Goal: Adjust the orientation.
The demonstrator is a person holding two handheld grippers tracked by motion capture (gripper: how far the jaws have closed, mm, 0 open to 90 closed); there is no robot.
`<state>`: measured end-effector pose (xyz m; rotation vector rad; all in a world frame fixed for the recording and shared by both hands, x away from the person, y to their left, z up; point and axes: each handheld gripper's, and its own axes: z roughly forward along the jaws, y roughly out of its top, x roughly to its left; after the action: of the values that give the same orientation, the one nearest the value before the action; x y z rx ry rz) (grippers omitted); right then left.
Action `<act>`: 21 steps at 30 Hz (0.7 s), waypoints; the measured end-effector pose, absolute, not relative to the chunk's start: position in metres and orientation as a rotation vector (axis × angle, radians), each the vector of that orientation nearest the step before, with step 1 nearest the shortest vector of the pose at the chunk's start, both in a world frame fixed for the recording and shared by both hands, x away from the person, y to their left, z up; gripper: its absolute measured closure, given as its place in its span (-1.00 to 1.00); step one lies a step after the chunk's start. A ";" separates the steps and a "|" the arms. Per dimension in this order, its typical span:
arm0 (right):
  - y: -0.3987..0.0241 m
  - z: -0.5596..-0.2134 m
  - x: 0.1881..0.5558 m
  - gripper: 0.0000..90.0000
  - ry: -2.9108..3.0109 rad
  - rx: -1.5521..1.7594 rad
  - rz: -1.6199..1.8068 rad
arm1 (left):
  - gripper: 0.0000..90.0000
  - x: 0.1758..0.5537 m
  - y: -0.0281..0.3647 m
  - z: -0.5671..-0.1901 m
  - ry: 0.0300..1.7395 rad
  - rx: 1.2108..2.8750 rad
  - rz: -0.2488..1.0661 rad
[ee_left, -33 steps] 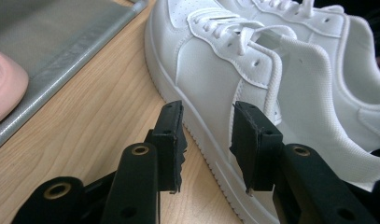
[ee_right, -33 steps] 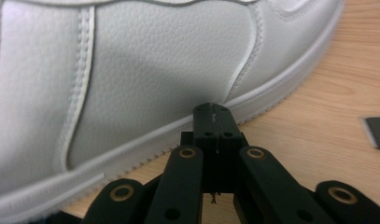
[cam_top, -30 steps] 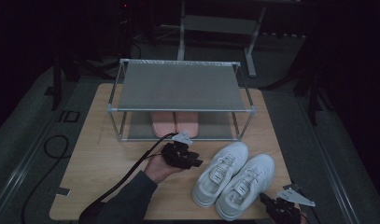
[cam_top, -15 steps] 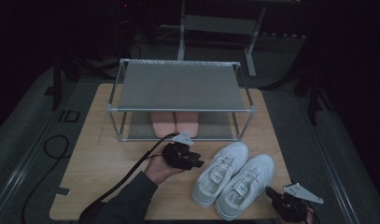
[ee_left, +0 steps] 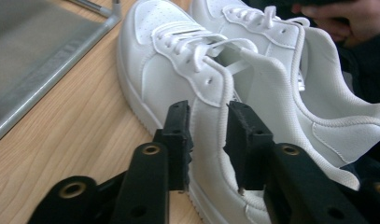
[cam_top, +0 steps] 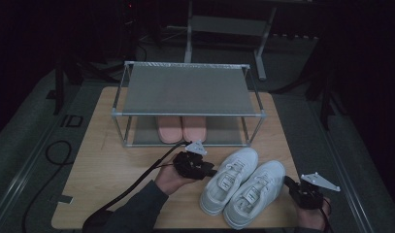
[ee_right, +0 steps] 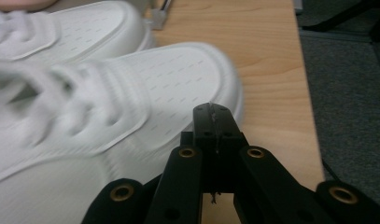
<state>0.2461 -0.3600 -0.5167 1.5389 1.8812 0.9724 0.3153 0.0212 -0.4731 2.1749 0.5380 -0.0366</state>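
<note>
since the earlier frame the right gripper point(cam_top: 302, 193) is sliding in from the table's near right corner toward the outer side of the right white sneaker point(cam_top: 255, 193), while the left gripper point(cam_top: 197, 166) is staying put beside the left white sneaker point(cam_top: 230, 178). its jaws have just been closing, and in the left gripper view they are straddling the side wall of that shoe's collar point(ee_left: 211, 100), one jaw outside and one inside the opening; a sliver of room is showing on each side, so they are not yet clamping. the right gripper's jaws are pressed together with nothing between them, hovering just beside the shoe's toe.

both sneakers are sitting side by side on the wooden table point(cam_top: 103, 170), toes angled toward the metal shoe rack point(cam_top: 188, 92), whose lower shelf is already holding pink slippers point(cam_top: 181, 127).

the collar wall looks soft, so a shallow pinch is likely to fold or slip, letting the shoe swing heel-down. the two shoes are touching, so lifting one may drag the other. the right shoe is lying near the table's front edge, and a nudge from the closed right gripper could push it off.

open room seems to be lying on the rack's bare top shelf and to the right of the slippers below, though the front rail is leaving little clearance.
</note>
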 end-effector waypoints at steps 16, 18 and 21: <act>-0.375 -0.526 0.292 1.00 1.868 1.594 0.929 | 1.00 0.302 0.007 -0.480 0.466 2.235 -0.101; -0.377 -0.528 0.299 1.00 1.865 1.610 0.922 | 1.00 0.301 0.005 -0.484 0.460 2.250 -0.104; -0.380 -0.532 0.306 1.00 1.880 1.630 0.921 | 1.00 0.301 0.003 -0.487 0.461 2.275 -0.101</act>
<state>0.3062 -0.3800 -0.5317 1.6300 1.8801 0.9209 0.3006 0.0027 -0.4873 2.2750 0.4610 -0.1006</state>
